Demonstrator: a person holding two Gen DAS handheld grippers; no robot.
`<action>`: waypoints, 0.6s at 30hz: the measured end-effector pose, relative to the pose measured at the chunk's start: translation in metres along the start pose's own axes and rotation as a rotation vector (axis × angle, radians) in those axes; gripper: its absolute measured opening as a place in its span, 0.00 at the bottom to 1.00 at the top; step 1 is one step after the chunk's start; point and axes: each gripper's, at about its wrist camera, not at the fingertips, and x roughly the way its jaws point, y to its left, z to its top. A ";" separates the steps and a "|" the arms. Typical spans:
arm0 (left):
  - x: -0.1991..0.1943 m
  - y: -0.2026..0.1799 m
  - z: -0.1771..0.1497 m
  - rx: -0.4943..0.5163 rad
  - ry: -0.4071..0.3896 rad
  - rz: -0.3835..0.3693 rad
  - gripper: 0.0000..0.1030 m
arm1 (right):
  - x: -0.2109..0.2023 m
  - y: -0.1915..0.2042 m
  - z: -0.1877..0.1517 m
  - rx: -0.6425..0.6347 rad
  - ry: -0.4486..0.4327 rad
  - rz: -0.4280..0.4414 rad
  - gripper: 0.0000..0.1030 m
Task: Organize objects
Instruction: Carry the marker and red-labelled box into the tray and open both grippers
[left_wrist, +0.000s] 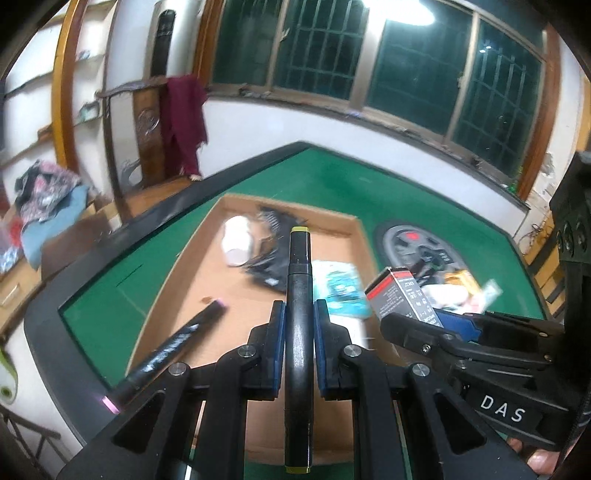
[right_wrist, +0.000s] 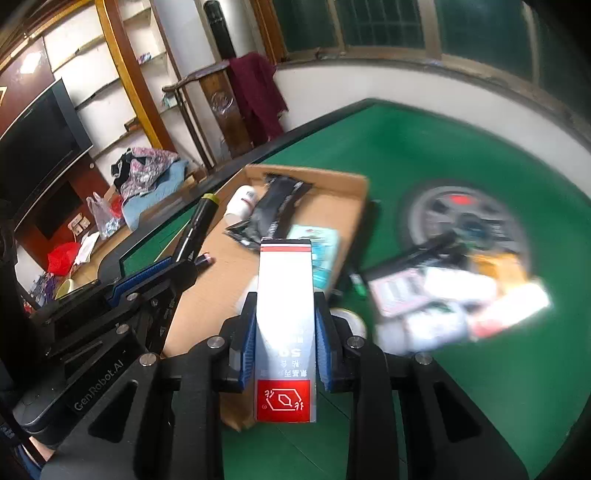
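While both carried things hang above the cardboard tray, the black marker with yellow end caps sits lengthwise between the blue pads of the left hand-held gripper, clamped tight at about its middle so that neither end droops. Held along the fingers like this, it can be lowered flat into the tray, probably beside the second black marker with pink caps that already lies slantwise on the tray floor; grouping like with like seems to be the point.

To its right, the right hand-held gripper is closed on a tall grey box with a red band at the far end and a red panel at the near end. The pads press its two long sides, which keeps the box from swinging and leaves its narrow bottom free to be set down.

Both loads are over the near part of the tray, not yet resting in it. Farther in, a white bottle, a black foil packet and a teal packet lie toward the back and right wall, so bare cardboard remains at the front left.

Beyond the tray's right wall, on the green surface, a loose heap of unsorted items lies near a round grey disc; blur hides what most of them are.
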 end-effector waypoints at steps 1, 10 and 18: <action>0.005 0.006 -0.002 -0.011 0.008 0.004 0.11 | 0.010 0.004 0.002 -0.001 0.012 0.005 0.24; 0.035 0.039 -0.012 -0.062 0.072 0.024 0.12 | 0.052 0.022 0.002 -0.022 0.076 -0.002 0.24; 0.037 0.047 -0.019 -0.088 0.086 0.026 0.12 | 0.058 0.032 -0.005 -0.047 0.078 0.005 0.24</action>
